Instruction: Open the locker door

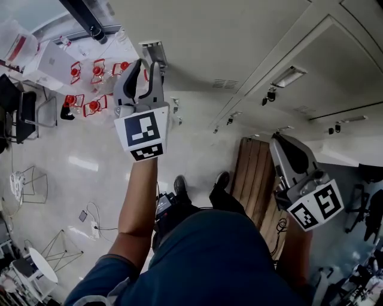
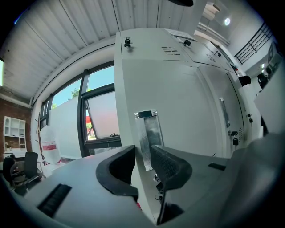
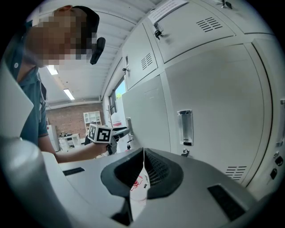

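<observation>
left claw (image 2: 142, 153): pinching locker door (image 2: 178, 98) edge beside handle (image 2: 149, 129)
right claw (image 3: 143, 153): pressed on white tag (image 3: 138, 187)
pull: steady, firm pinch, along hinge arc

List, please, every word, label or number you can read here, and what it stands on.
None can be read.
Red print on the white slip in the right gripper: too blurred.
Strip label above the lockers: too small.
Red label on the white bag: blurred.
Marker cube on the left gripper, clamped on the locker door: patterns only.
</observation>
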`<state>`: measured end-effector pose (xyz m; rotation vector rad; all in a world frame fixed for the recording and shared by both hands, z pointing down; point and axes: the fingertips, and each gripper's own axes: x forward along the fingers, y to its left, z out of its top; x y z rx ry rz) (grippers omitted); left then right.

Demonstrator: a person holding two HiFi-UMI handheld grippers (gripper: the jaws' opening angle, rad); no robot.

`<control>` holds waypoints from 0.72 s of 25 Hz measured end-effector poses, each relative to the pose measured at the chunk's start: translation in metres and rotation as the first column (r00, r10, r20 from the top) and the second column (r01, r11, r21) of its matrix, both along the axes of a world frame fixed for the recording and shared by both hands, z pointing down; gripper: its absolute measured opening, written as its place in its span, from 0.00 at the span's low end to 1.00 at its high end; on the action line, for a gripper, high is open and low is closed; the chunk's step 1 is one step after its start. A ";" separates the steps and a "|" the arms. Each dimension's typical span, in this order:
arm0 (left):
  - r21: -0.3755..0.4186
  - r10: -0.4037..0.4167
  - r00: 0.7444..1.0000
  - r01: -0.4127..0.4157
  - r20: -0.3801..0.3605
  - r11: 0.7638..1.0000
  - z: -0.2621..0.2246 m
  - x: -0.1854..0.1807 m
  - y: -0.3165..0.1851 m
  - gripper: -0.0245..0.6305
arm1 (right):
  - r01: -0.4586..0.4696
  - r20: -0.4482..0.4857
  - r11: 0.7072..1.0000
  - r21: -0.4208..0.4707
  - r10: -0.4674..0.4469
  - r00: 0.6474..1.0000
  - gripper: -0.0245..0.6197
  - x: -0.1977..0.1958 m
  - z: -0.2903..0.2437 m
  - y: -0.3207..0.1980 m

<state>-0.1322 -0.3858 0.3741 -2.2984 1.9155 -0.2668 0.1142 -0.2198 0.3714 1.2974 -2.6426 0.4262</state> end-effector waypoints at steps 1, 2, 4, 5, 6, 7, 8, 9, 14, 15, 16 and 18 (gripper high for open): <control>-0.002 0.008 1.000 -0.008 0.005 1.000 0.000 0.000 0.004 0.23 | 0.003 0.001 1.000 0.001 -0.003 1.000 0.10 -0.002 0.000 0.001; -0.004 0.016 1.000 -0.016 0.011 1.000 0.001 0.000 0.009 0.22 | 0.006 0.003 1.000 0.003 -0.006 1.000 0.10 -0.005 0.000 0.003; -0.008 0.035 0.999 -0.034 0.024 0.999 0.002 0.000 0.018 0.22 | 0.013 0.006 1.000 0.005 -0.013 1.000 0.10 -0.010 0.000 0.006; -0.009 0.045 0.999 -0.045 0.031 0.999 0.002 0.000 0.022 0.22 | 0.016 0.007 1.000 0.006 -0.016 1.000 0.10 -0.012 0.000 0.008; -0.010 0.056 0.998 -0.055 0.038 0.998 0.002 0.000 0.027 0.22 | 0.018 0.007 1.000 0.008 -0.018 1.000 0.10 -0.015 -0.001 0.009; -0.011 0.067 0.997 -0.066 0.045 0.998 0.003 0.000 0.031 0.22 | 0.021 0.008 1.000 0.009 -0.021 1.000 0.10 -0.018 -0.001 0.011; -0.012 0.077 0.996 -0.077 0.051 0.997 0.003 0.000 0.036 0.22 | 0.024 0.009 1.000 0.011 -0.024 1.000 0.10 -0.021 -0.001 0.013; -0.014 0.087 0.995 -0.086 0.054 0.996 0.003 0.000 0.041 0.22 | 0.027 0.010 1.000 0.013 -0.027 1.000 0.10 -0.024 -0.002 0.015; -0.022 0.130 0.990 -0.129 0.058 0.991 0.001 0.000 0.065 0.20 | 0.033 0.008 0.999 0.027 -0.034 0.999 0.10 -0.036 -0.008 0.027; -0.024 0.140 0.988 -0.139 0.058 0.990 0.000 0.000 0.069 0.20 | 0.033 0.007 0.999 0.031 -0.033 0.999 0.10 -0.038 -0.010 0.029; -0.027 0.150 0.987 -0.148 0.060 0.989 0.000 0.000 0.074 0.20 | 0.033 0.007 0.999 0.034 -0.033 0.999 0.10 -0.040 -0.012 0.031; -0.034 0.169 0.983 -0.167 0.067 0.985 -0.001 0.000 0.083 0.20 | 0.031 0.007 0.999 0.041 -0.031 0.999 0.10 -0.044 -0.016 0.037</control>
